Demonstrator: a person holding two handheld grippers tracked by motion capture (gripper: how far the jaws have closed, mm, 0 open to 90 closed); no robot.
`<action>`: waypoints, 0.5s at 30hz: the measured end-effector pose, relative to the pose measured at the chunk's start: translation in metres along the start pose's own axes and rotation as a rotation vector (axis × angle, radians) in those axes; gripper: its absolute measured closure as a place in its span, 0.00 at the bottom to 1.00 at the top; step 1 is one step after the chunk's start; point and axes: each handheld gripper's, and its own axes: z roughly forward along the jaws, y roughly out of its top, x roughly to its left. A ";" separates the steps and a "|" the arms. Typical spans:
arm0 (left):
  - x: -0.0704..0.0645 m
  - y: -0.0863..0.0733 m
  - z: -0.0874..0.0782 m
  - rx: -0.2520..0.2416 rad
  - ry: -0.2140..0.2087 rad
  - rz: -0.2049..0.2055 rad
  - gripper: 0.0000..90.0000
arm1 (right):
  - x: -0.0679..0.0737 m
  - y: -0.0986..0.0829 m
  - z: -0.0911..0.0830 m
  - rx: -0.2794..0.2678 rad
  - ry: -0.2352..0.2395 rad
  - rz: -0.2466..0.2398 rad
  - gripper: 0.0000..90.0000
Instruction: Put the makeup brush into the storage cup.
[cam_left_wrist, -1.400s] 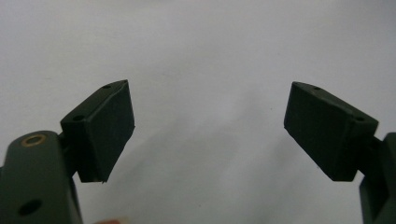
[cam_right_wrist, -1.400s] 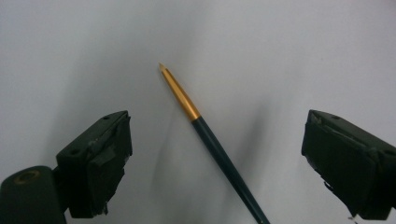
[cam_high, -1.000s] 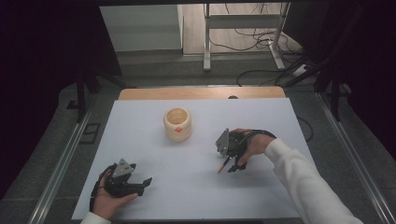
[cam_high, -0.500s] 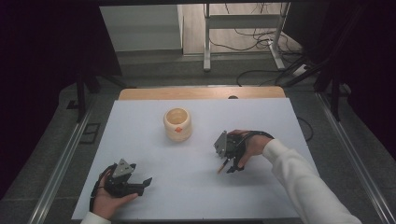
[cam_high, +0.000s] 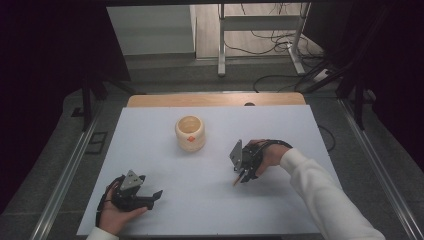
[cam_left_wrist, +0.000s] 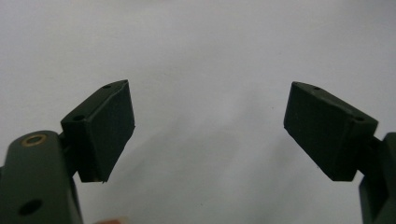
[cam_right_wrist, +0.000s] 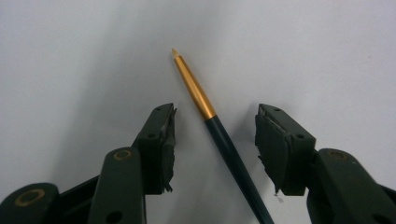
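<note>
Landmark: the cream pot (cam_high: 190, 133), upright on the white tabletop (cam_high: 210, 200), mouth open, a small orange mark on its near side.

Right gripper (cam_high: 243, 176): held in the person's right hand, on the table nearer the person than the pot and off to its right, well apart from it. White sleeve (cam_high: 325, 195) runs back from it toward the bottom right corner. Jaws point down at the table surface.

Right gripper view: jaws of the right gripper (cam_right_wrist: 215, 140) stand parted, one on each side of a thin brush (cam_right_wrist: 219, 135) lying flat on the white surface. Dark green handle, gold ferrule, pale pointed tip aimed away from the gripper. The handle passes through the gap; neither pad touches it as far as I can see. In the high view the brush (cam_high: 236, 179) pokes out as a short orange sliver just below the gripper.

Left gripper (cam_high: 150, 196): in the person's left hand, nearer the person than the pot and to its left, well apart from pot and brush. Left gripper view: jaws of the left gripper (cam_left_wrist: 208, 130) spread wide, bare white table between them.
</note>
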 end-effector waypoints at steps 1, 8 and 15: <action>0.000 0.000 0.000 0.000 0.000 0.001 0.19 | 0.000 0.000 0.000 -0.001 0.003 0.001 0.56; -0.001 0.000 0.000 -0.003 0.003 -0.001 0.19 | -0.002 -0.001 0.000 -0.009 0.019 0.004 0.59; 0.000 0.000 0.000 -0.004 0.003 -0.001 0.19 | -0.007 -0.001 -0.001 -0.009 0.033 -0.033 0.75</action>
